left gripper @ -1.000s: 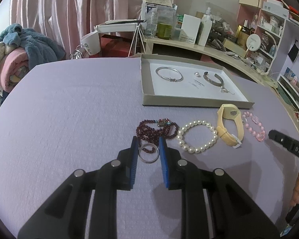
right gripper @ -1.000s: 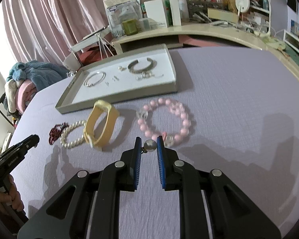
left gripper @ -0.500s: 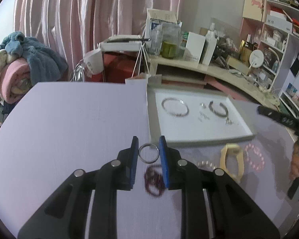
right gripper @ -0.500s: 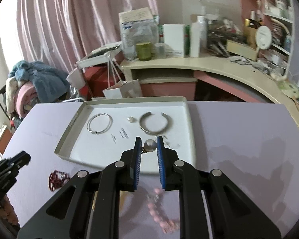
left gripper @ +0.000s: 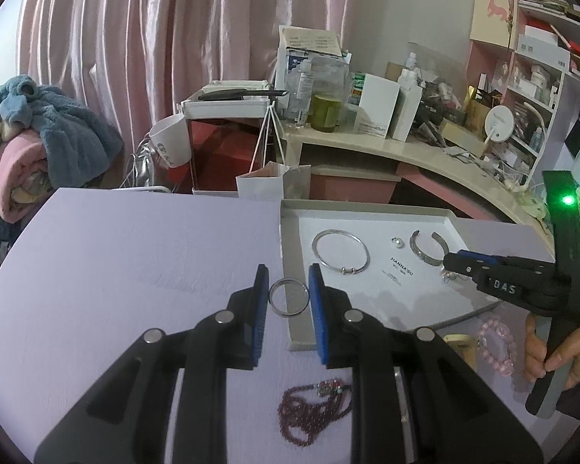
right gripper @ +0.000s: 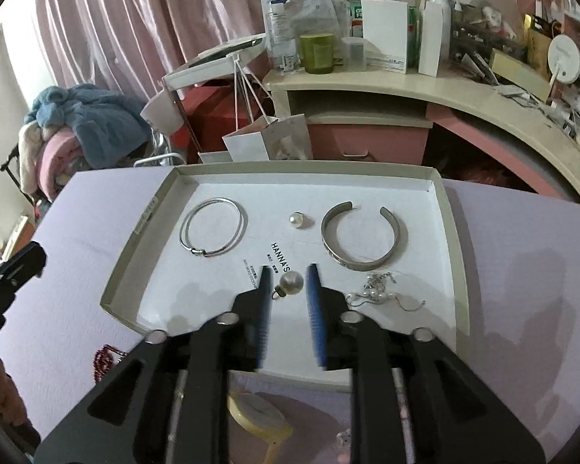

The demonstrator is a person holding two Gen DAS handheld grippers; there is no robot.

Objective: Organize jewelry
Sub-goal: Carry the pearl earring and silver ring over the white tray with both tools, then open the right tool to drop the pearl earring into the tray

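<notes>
My left gripper [left gripper: 289,297] is shut on a thin silver ring [left gripper: 289,297] and holds it above the near left corner of the grey tray [left gripper: 367,205]. My right gripper [right gripper: 289,284] is over the tray's white floor [right gripper: 220,286]; its jaws stand slightly apart and a pearl earring [right gripper: 290,284] sits between them, touching neither blue pad. In the tray lie a silver bangle [right gripper: 214,227], a small pearl [right gripper: 297,219], an open silver cuff [right gripper: 365,237] and a fine chain piece [right gripper: 382,294].
A dark red bead bracelet [left gripper: 313,410], a pink bead bracelet [left gripper: 497,342] and a yellow band [right gripper: 257,411] lie on the purple table in front of the tray. A cluttered desk stands behind the table, and a pile of blankets to the left.
Both grippers have moved forward over the tray. The right gripper's jaws have opened a little and the pearl earring now sits loose between them. The left still holds the ring.
</notes>
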